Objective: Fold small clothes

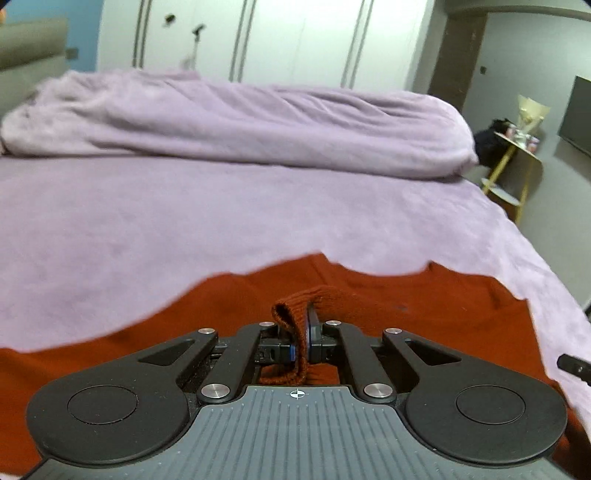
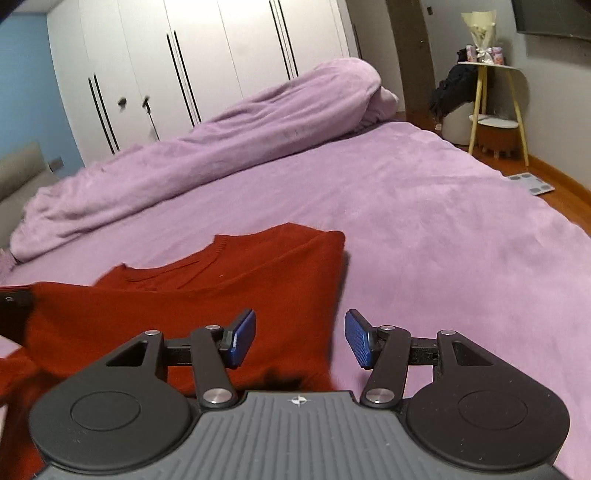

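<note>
Pinching a ribbed fold of the red sweater (image 1: 295, 332), left gripper (image 1: 301, 345) was clamped tight on the knit. Right gripper (image 2: 300, 338) was spread apart, gripping nothing, poised above the sweater's right edge. Sweater (image 2: 221, 291) lay flat on the purple bedsheet (image 2: 424, 229), neckline toward the rolled purple duvet (image 2: 229, 136). Behind: white wardrobe (image 2: 192, 55), blue wall (image 2: 26, 88). Side table (image 2: 491, 70) carrying a bouquet (image 2: 480, 29); floor scale (image 2: 532, 183) on wood floor.
</note>
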The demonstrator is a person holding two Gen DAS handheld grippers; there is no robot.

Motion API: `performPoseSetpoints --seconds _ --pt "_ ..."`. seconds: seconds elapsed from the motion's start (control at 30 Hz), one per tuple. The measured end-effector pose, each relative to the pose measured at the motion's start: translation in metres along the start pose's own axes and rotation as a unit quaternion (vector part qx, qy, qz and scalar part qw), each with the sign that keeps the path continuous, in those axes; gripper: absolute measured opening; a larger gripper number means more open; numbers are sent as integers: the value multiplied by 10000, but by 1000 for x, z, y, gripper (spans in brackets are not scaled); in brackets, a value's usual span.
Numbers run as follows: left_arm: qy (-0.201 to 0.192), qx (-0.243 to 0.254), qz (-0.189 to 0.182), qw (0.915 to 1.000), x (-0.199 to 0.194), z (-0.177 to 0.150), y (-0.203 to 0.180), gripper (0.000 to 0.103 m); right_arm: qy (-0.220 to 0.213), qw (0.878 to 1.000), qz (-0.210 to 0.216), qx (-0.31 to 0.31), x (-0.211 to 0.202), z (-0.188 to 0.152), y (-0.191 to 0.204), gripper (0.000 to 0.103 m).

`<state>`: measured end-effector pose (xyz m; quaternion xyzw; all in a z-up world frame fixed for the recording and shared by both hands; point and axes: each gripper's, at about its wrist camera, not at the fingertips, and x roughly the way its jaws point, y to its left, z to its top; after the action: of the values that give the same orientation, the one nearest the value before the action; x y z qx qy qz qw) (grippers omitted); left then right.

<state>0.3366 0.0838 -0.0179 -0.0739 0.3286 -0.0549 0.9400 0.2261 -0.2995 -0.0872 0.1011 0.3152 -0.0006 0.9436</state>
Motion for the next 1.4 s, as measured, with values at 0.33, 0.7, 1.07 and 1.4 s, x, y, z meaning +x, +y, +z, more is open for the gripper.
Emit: performPoseSetpoints --seconds 0.33,0.7,1.07,1.4 --pt "535 -93 172 9984 34 -18 12 6 604 9980 -187 -74 68 17 2 7" --pt "767 36 527 9957 64 -18 -3 12 17 9833 -1564 -932 66 12 11 5" --pt "342 50 404 9986 38 -32 -33 47 170 9827 -224 -1830 53 -28 89 11" --pt "631 17 425 9971 57 -50 -26 49 14 9711 -1491 -1862 48 -33 33 14"
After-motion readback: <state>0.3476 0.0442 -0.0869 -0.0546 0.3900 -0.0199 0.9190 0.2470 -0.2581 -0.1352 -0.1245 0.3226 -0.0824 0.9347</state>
